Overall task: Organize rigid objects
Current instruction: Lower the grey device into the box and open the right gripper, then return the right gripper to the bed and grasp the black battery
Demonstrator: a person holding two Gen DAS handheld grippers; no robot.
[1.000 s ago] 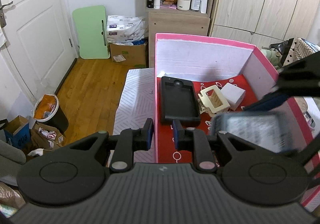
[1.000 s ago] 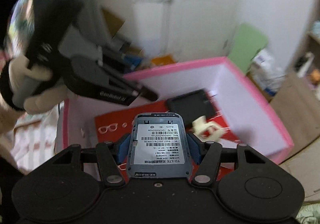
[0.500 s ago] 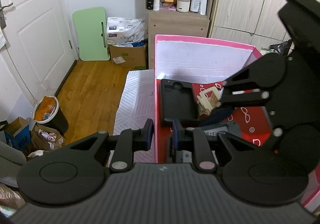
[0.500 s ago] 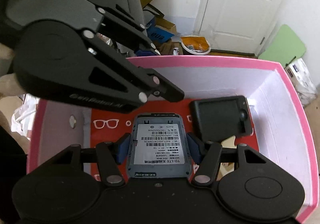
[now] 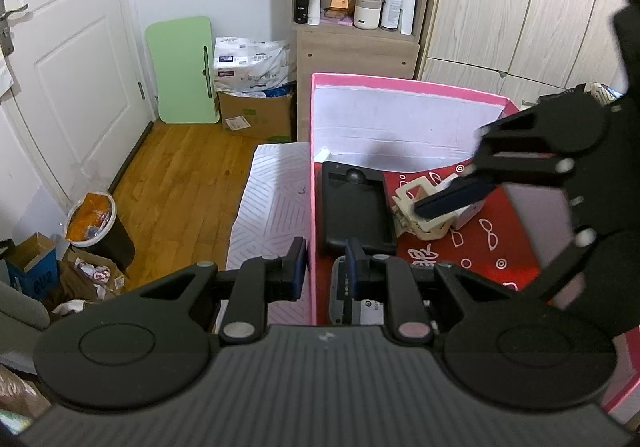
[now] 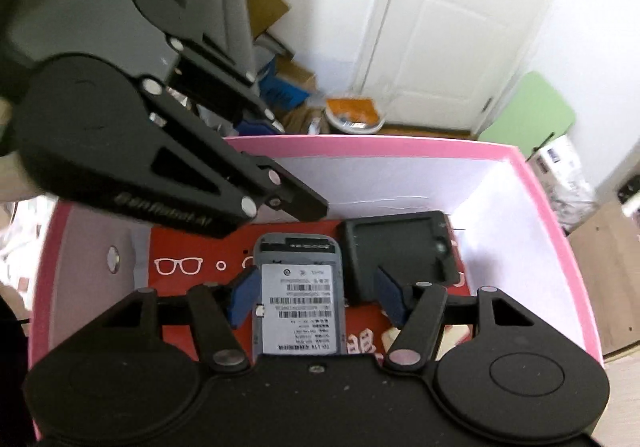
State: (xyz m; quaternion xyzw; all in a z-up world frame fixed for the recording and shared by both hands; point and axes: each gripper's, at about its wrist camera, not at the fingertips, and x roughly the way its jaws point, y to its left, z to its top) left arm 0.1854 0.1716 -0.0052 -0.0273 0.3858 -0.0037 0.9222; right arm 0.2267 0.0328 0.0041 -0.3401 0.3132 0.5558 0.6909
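A pink box (image 5: 408,85) with a red floor holds a black case (image 5: 354,203), a cream plastic clip (image 5: 420,207) and a white block (image 5: 468,213). The grey device (image 6: 298,295) with barcode labels lies on the red floor between my right gripper's (image 6: 316,297) spread fingers, which no longer touch it. It also shows in the left wrist view (image 5: 340,295), just behind the left fingers. My left gripper (image 5: 322,265) straddles the box's near left wall with a narrow gap, holding nothing. The right gripper (image 5: 452,199) hovers over the clip in the left wrist view.
The box sits on a white patterned cover (image 5: 272,199). To the left lie wood floor, a bin (image 5: 92,223), cardboard boxes and a green board (image 5: 182,67). A shelf unit (image 5: 356,7) and wardrobe stand behind the box. The left gripper (image 6: 168,167) hangs over the box's far side in the right wrist view.
My right gripper has opened and let go of the grey device, which now lies on the box floor. The left gripper has stayed put.
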